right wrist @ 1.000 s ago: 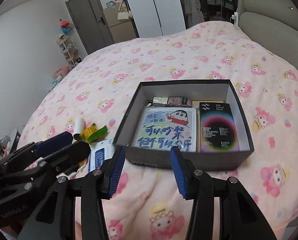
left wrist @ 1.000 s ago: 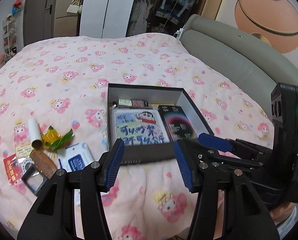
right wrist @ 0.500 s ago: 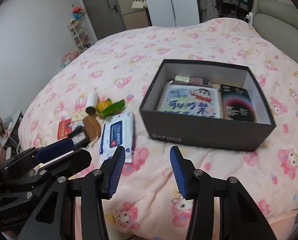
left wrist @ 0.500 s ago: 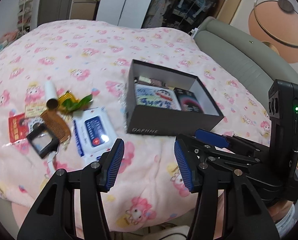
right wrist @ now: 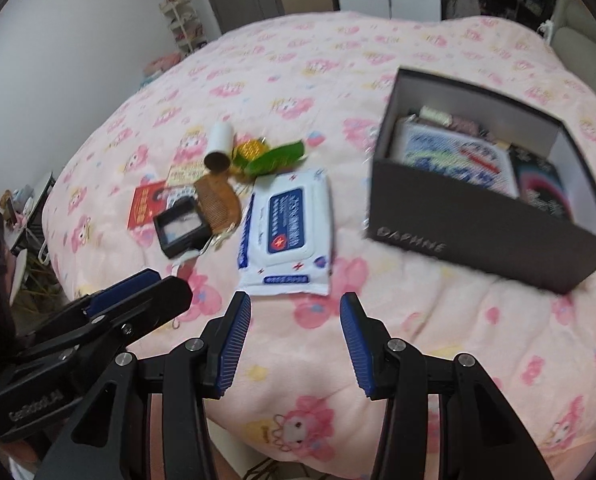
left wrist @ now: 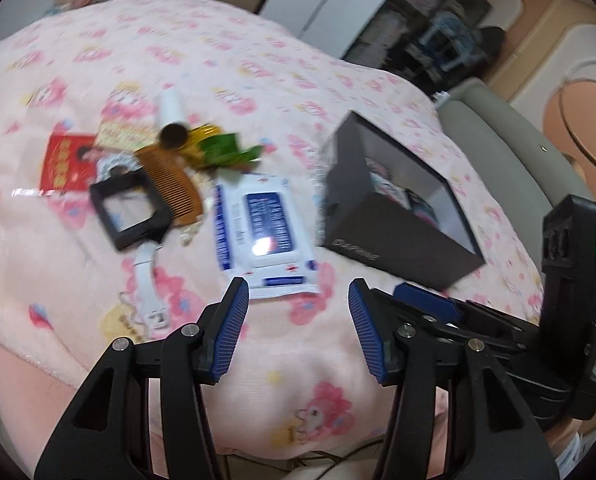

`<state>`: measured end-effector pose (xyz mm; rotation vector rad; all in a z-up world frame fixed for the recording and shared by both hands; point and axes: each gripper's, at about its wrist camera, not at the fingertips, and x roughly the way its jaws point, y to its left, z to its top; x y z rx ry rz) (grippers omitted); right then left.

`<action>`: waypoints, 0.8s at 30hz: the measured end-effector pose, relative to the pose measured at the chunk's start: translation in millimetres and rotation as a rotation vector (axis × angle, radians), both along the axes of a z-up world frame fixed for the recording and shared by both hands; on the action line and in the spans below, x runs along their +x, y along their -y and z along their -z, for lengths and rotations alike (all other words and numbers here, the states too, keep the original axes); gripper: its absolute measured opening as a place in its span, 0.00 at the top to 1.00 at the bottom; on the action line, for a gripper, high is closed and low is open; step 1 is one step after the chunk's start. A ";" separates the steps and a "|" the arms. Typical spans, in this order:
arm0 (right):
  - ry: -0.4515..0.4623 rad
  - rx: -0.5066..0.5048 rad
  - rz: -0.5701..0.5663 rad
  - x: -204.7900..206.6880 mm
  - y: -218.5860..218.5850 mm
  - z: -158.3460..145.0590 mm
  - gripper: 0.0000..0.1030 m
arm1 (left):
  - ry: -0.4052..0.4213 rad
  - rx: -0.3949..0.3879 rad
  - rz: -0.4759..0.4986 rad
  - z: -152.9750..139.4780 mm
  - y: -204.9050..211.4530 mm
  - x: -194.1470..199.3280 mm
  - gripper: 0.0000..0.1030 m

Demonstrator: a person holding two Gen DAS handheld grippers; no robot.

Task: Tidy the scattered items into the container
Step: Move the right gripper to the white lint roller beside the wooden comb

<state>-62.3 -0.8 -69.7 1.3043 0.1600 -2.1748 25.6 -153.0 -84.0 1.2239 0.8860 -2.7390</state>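
Observation:
A dark open box (left wrist: 393, 224) (right wrist: 485, 216) sits on the pink bed and holds a cartoon-print item and a black packet. To its left lie a white-blue wipes pack (left wrist: 262, 232) (right wrist: 288, 232), a brown comb (left wrist: 170, 184) (right wrist: 218, 200), a small black square case (left wrist: 128, 208) (right wrist: 182, 228), a white tube (left wrist: 172, 116) (right wrist: 220, 146), green and gold wrappers (left wrist: 222, 150) (right wrist: 270, 156) and a red packet (left wrist: 66, 162) (right wrist: 144, 204). My left gripper (left wrist: 298, 328) and my right gripper (right wrist: 296, 340) are open and empty, just short of the wipes pack.
The bed's near edge lies just under both grippers. A grey headboard (left wrist: 509, 152) runs along the right. A white strap (left wrist: 148, 280) lies below the black case. Wardrobes and shelves stand behind the bed.
Both grippers have pulled back from the box and swung left. The scattered items and wipes pack now sit ahead of them, with the box off to the right.

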 end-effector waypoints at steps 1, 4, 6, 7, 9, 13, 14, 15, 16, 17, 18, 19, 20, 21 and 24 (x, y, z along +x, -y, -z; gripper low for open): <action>0.012 0.003 -0.007 -1.0 4.3 3.9 0.59 | 0.010 0.003 -0.014 4.2 5.2 -0.4 0.48; 0.014 0.015 -0.025 -2.8 22.1 9.4 0.59 | 0.024 0.006 -0.060 11.9 20.8 1.3 0.48; 0.005 0.023 -0.042 -3.9 35.2 11.1 0.59 | 0.029 0.003 -0.091 14.8 32.8 2.7 0.49; 0.003 0.028 -0.054 -5.0 43.1 12.2 0.59 | 0.032 0.002 -0.104 16.3 38.4 3.0 0.49; 0.007 0.033 -0.077 -8.6 58.0 14.3 0.59 | 0.038 0.003 -0.134 20.3 51.0 3.1 0.49; 0.013 0.038 -0.126 -14.7 87.0 20.0 0.59 | 0.049 0.005 -0.194 28.4 75.8 2.9 0.49; 0.012 0.041 -0.135 -16.2 92.7 21.7 0.59 | 0.053 0.007 -0.208 30.6 80.9 1.8 0.49; 0.011 0.045 -0.145 -17.9 98.7 23.5 0.59 | 0.057 0.010 -0.225 33.0 86.1 0.7 0.49; 0.011 0.048 -0.158 -20.8 105.9 25.9 0.59 | 0.062 0.013 -0.249 35.6 91.8 -0.9 0.48; 0.013 0.052 -0.165 -23.1 110.8 28.0 0.59 | 0.068 0.016 -0.271 38.3 97.3 -2.7 0.48; 0.016 0.064 -0.172 -25.9 116.8 30.6 0.59 | 0.072 0.018 -0.290 40.9 102.4 -5.1 0.49; 0.017 0.070 -0.172 -28.8 121.7 33.1 0.59 | 0.076 0.020 -0.308 43.4 107.4 -7.5 0.48; 0.018 0.077 -0.173 -31.8 126.7 35.8 0.59 | 0.081 0.021 -0.326 45.8 112.4 -10.3 0.49; 0.020 0.090 -0.174 -35.5 132.1 39.3 0.59 | 0.085 0.017 -0.341 47.6 117.4 -14.4 0.49; 0.017 0.124 -0.173 -48.1 145.3 44.4 0.59 | 0.072 0.006 -0.369 45.6 133.2 -30.1 0.49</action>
